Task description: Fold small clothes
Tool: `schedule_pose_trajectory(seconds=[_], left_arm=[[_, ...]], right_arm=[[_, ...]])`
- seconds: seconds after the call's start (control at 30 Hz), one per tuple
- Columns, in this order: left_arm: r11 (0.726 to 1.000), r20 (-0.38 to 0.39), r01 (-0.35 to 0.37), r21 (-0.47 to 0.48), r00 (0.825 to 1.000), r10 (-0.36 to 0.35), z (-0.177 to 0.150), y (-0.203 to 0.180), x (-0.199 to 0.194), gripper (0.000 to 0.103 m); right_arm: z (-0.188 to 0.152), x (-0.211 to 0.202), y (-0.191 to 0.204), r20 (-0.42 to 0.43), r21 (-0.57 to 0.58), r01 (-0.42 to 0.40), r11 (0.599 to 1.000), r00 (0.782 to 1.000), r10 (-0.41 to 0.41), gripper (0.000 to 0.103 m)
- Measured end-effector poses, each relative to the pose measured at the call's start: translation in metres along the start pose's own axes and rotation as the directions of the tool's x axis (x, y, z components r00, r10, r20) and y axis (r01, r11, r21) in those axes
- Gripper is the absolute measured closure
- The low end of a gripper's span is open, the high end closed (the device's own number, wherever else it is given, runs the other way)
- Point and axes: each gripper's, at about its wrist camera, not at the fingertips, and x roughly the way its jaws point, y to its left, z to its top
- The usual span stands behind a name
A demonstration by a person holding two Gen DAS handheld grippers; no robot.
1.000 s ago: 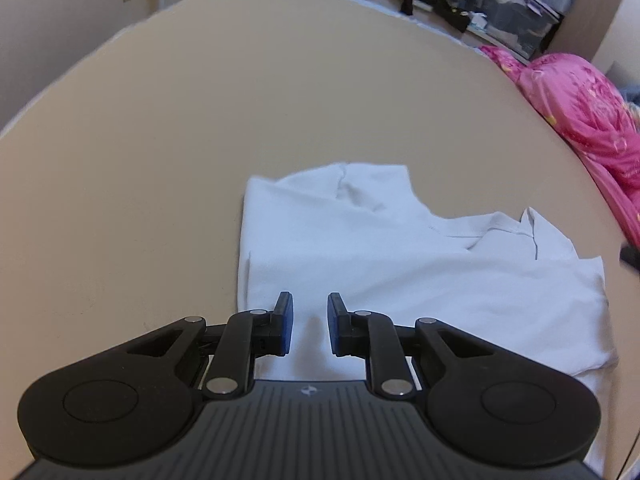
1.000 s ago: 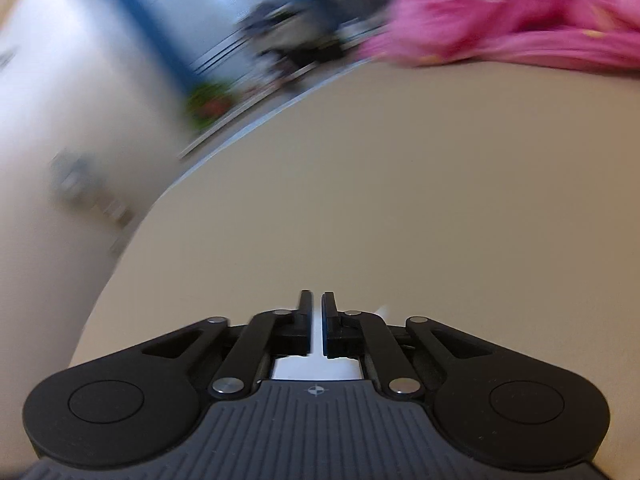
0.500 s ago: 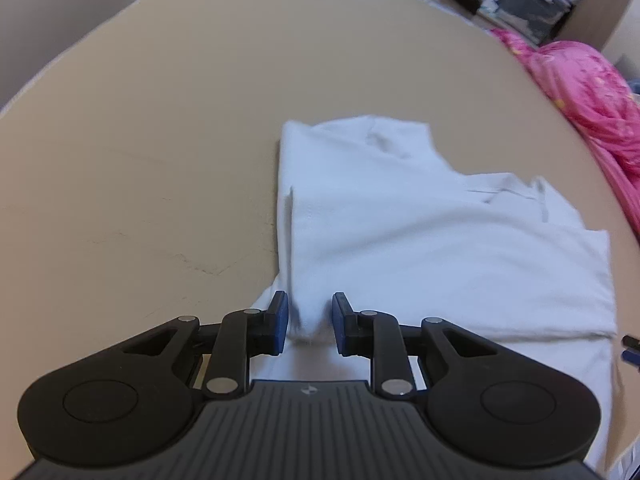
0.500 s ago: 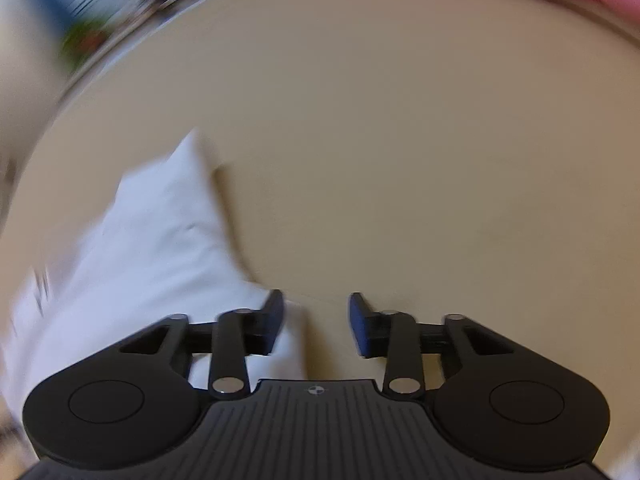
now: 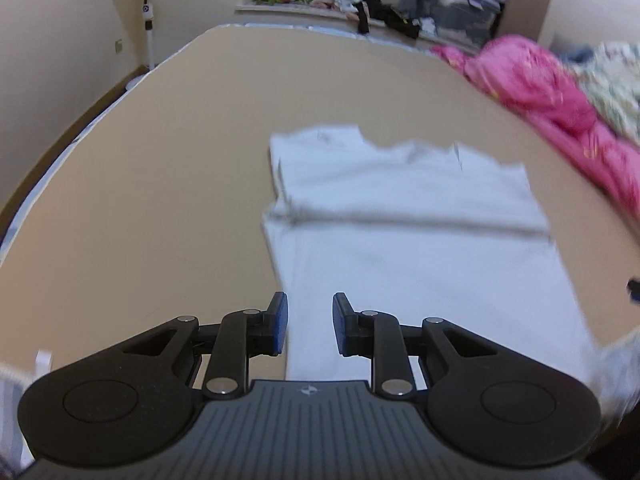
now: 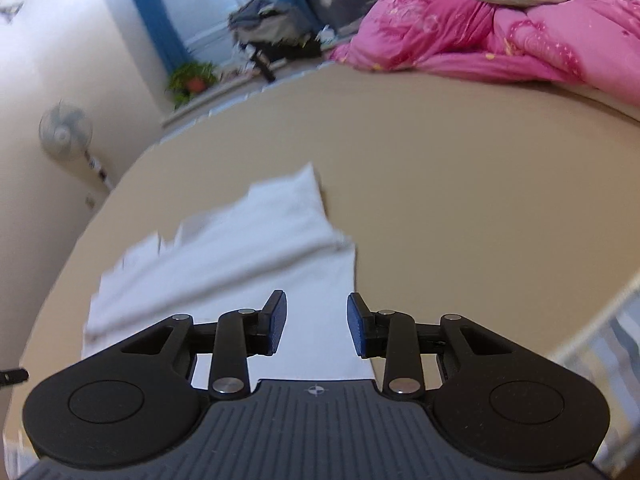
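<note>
White cotton shirt (image 5: 416,240), part-folded, lies flat on the tan surface (image 5: 160,184) ahead of you, long axis crosswise. Your left hand-held gripper (image 5: 309,323) and right hand-held gripper (image 6: 315,323) hover spread and empty over its near corners, about equally close.

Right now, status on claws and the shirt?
Left claw open, empty; right claw open, empty, jaws just opened. White shirt part-folded, flat on tan surface. Nothing in the way.
</note>
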Motion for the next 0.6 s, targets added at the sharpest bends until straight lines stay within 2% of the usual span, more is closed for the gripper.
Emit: schedule_pose_trajectory(seconds=[0.07,0.2,0.3,0.4,0.5,0.6], left_arm=[[1.0,-0.035,-0.016,0.014,0.999,0.017,-0.024,0.0,-0.001,0.076],[0.998,-0.114,-0.049,-0.037,0.992,0.044,-0.05,0.02,0.002,0.076],[0.989,-0.188,-0.019,-0.144,0.982,-0.009,-0.06,0.042,0.008,0.076],[0.979,-0.256,-0.015,-0.206,0.966,-0.039,-0.07,0.052,0.014,0.076],[0.978,-0.307,-0.009,-0.21,0.95,-0.057,-0.078,0.048,0.021,0.076],[0.985,-0.341,-0.011,-0.174,0.939,-0.05,-0.085,0.038,0.026,0.074]], right_arm=[[-0.016,-0.01,-0.002,-0.022,-0.017,0.004,1.0,1.0,-0.004,0.068],[-0.035,-0.015,-0.007,-0.049,-0.067,0.038,0.997,0.998,-0.041,0.068],[-0.044,-0.01,-0.014,-0.108,-0.057,0.038,0.998,0.993,-0.044,0.068],[-0.053,-0.009,-0.024,-0.164,-0.038,0.048,0.998,0.985,-0.054,0.068],[-0.058,-0.004,-0.034,-0.222,0.013,0.049,0.999,0.974,-0.045,0.067],[-0.06,0.0,-0.042,-0.247,0.042,0.074,0.996,0.967,-0.062,0.065]])
